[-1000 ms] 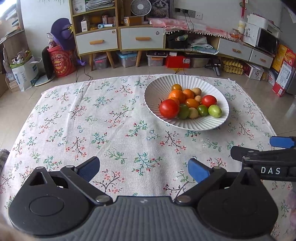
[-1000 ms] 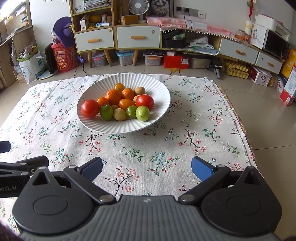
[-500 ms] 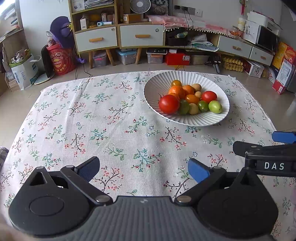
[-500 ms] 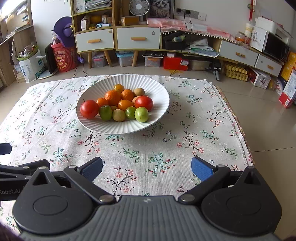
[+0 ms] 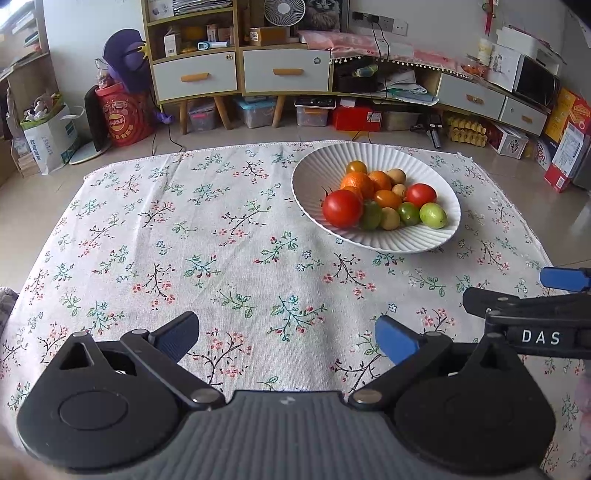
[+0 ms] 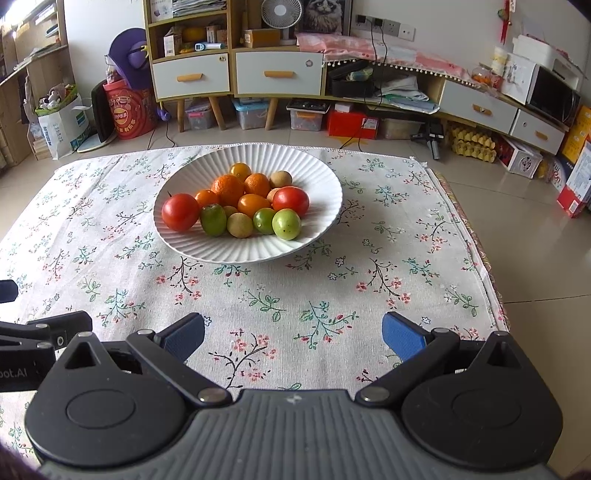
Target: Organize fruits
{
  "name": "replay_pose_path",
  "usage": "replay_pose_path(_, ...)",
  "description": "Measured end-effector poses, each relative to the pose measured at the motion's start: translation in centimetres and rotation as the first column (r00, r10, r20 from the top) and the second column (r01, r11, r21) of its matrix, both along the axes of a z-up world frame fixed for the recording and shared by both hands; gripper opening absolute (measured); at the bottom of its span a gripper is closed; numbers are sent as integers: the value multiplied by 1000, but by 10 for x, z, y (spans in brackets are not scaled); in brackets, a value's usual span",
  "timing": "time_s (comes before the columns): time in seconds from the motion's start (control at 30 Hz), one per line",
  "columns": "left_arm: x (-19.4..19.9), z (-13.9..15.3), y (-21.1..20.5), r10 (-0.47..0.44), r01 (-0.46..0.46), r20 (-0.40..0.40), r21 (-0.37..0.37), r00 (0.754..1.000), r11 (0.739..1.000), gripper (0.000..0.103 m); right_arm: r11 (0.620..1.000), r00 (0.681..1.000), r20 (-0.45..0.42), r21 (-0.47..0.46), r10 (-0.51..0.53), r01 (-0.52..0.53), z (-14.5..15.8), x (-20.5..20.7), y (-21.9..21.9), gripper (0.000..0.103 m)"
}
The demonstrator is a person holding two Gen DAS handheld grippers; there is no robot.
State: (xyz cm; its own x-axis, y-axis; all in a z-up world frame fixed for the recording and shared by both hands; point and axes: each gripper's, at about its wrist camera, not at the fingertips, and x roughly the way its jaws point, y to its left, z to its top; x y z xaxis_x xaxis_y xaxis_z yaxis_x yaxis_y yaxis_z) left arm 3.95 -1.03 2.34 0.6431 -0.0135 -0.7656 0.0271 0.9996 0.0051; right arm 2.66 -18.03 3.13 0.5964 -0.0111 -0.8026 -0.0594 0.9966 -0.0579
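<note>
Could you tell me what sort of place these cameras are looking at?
Most likely a lived-in home living room. A low table under a floral tablecloth holds a white bowl of fruit, and behind it stand a drawer cabinet with a small fan, storage boxes beneath, and a microwave.

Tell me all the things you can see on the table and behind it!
plate: one, white, ribbed, on the tablecloth
tomatoes: two, red, in the plate
oranges: about five, orange, middle and back of the plate
green fruits: three, front of the plate
tan fruits: several, small, among the others
tablecloth: one, floral, covering the table
cabinet: white drawers, behind
fan: one, white, on the cabinet
left gripper: jaws open, empty
right gripper: jaws open, empty
</note>
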Motion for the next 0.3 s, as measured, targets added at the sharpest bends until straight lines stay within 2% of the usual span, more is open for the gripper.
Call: replay_pose_path(0.3, 0, -2, 0, -5, 5, -6, 5, 1000, 1000, 101, 1000, 1000, 1, 0, 1, -1, 0, 0, -1, 102)
